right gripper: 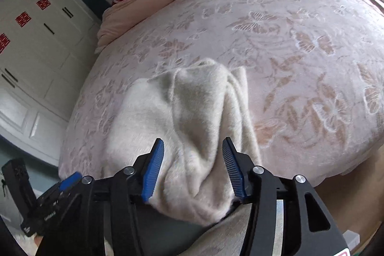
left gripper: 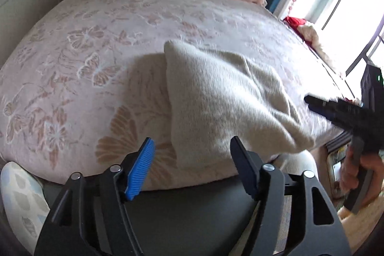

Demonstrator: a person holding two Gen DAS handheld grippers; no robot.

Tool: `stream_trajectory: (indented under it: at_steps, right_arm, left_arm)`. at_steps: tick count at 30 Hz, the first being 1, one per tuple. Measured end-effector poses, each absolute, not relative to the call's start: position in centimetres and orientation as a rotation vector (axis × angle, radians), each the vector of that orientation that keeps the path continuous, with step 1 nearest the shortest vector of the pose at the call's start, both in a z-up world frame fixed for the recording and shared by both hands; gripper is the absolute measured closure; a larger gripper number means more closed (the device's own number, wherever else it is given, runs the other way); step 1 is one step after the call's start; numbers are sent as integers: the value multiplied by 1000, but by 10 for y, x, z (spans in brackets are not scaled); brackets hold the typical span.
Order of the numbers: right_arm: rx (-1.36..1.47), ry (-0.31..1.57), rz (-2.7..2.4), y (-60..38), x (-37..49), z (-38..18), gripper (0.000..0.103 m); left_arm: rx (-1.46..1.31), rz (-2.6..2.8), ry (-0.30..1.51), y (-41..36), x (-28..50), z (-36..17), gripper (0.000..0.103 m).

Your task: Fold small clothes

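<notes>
Cream knit garment [left gripper: 223, 97] lay rumpled at the bed's [left gripper: 96, 59] near edge. Both tools, left tool [left gripper: 192, 167] and right tool [right gripper: 193, 167], were spread, holding nothing. A good fold probably needed matching corner grips and smoothing first.

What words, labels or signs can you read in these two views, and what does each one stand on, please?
Red paper signs on the white wardrobe doors: decorative characters, too blurred to read.
White print on the left gripper body, in the right wrist view: too small and blurred to read.
Nothing readable on the cream garment or bedspread.
</notes>
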State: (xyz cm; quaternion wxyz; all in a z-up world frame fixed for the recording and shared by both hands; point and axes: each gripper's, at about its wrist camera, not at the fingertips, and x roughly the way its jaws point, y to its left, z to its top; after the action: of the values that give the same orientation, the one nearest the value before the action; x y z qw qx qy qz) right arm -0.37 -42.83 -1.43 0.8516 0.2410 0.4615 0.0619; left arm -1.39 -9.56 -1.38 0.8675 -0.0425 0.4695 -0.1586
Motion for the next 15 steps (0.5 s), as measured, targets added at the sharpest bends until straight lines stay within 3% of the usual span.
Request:
stream_trajectory:
  at_steps: [5, 6, 7, 13, 15]
  right_arm:
    - [618, 1127, 179, -409, 11, -73, 48]
    - [653, 1140, 180, -410, 15, -83, 55]
    - [680, 1135, 175, -412, 19, -87, 82]
    - [497, 845, 209, -412, 9, 20, 88]
    - [361, 893, 139, -411, 15, 11, 86]
  left_arm:
    - [-120, -345, 1037, -99, -9, -24, 38]
    - [-111, -345, 1052, -101, -9, -27, 38]
    - [-99, -340, 1060, -102, -12, -29, 38]
    - [-50, -298, 1077, -105, -13, -39, 38]
    - [-37, -296, 1091, -107, -10, -46, 37]
